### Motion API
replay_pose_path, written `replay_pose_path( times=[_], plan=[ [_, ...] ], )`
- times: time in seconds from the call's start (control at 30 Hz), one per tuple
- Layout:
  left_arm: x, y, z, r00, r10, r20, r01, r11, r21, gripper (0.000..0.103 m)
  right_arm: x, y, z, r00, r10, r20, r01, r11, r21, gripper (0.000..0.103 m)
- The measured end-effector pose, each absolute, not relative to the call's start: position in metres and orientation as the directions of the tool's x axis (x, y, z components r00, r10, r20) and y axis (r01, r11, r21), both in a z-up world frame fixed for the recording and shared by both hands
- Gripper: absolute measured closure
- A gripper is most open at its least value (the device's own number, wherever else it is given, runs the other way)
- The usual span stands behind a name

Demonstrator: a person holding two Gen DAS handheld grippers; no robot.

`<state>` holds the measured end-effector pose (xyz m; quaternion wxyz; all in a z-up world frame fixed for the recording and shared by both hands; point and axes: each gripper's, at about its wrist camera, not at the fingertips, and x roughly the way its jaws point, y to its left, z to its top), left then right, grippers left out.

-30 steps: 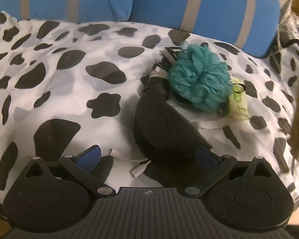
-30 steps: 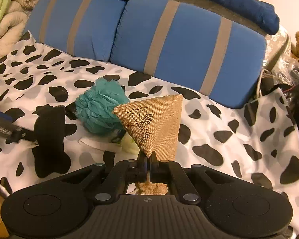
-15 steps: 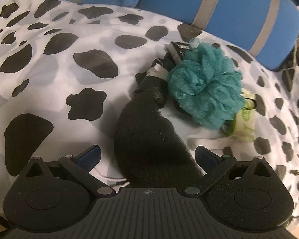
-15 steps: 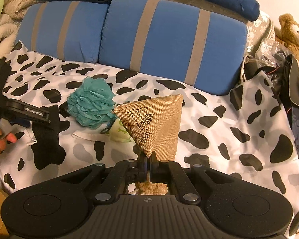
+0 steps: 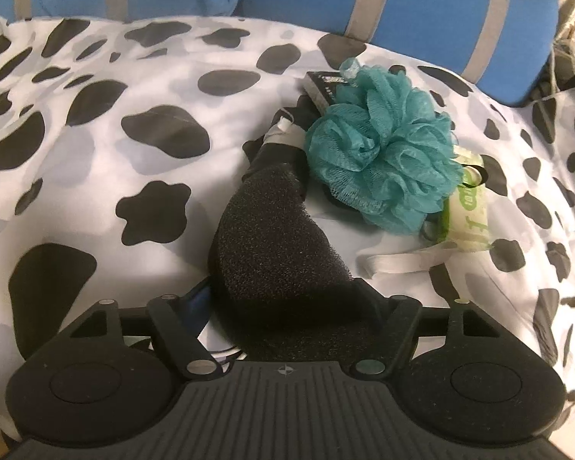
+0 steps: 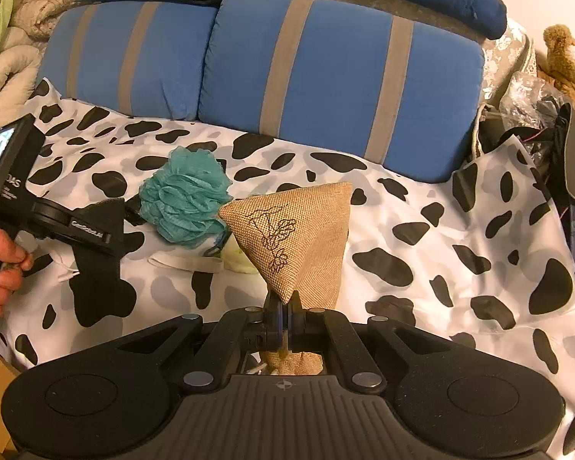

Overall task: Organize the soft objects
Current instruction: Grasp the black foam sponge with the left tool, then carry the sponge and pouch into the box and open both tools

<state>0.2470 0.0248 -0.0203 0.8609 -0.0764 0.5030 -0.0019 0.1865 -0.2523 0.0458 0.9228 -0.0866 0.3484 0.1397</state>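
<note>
My left gripper [image 5: 287, 303] sits low in the left wrist view, its jaws closing around the black sponge [image 5: 276, 245], which fills the gap between them; I cannot tell whether the pads press on it yet. The sponge lies on the cow-print sheet [image 5: 96, 122] and runs up toward the centre of the frame, where it meets the teal bath pouf [image 5: 383, 153]. Just lower right of the pouf lie a small green-and-cream packet [image 5: 467, 214] and a pale strap [image 5: 402, 260].

My right gripper [image 6: 285, 316] is clamped tight on the lower corner of the burlap pouch [image 6: 295, 237], which stands up in the centre of the right wrist view, above the sheet. Behind it, across the upper frame, lean two blue striped cushions [image 6: 345, 76]. A teddy bear [image 6: 567, 57] sits at the upper right edge.
</note>
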Motion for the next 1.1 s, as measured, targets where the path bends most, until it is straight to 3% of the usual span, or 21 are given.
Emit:
replay_pose_path(
  times=[0.6,1.1],
  plan=[
    [0.202,0.023,0.035,0.634,-0.208,-0.745,0.102,0.977,-0.186,0.031,0.176,-0.252,0.053,0.716,0.245,-0.653,-0.309,0.951,0.018,0.099],
    [0.13,0.018,0.035,0.577,-0.279,-0.768,0.195,0.96,-0.202,0.031,0.136,-0.245,0.057,0.633,0.418,-0.651,-0.393,0.899,0.194,0.099]
  ],
)
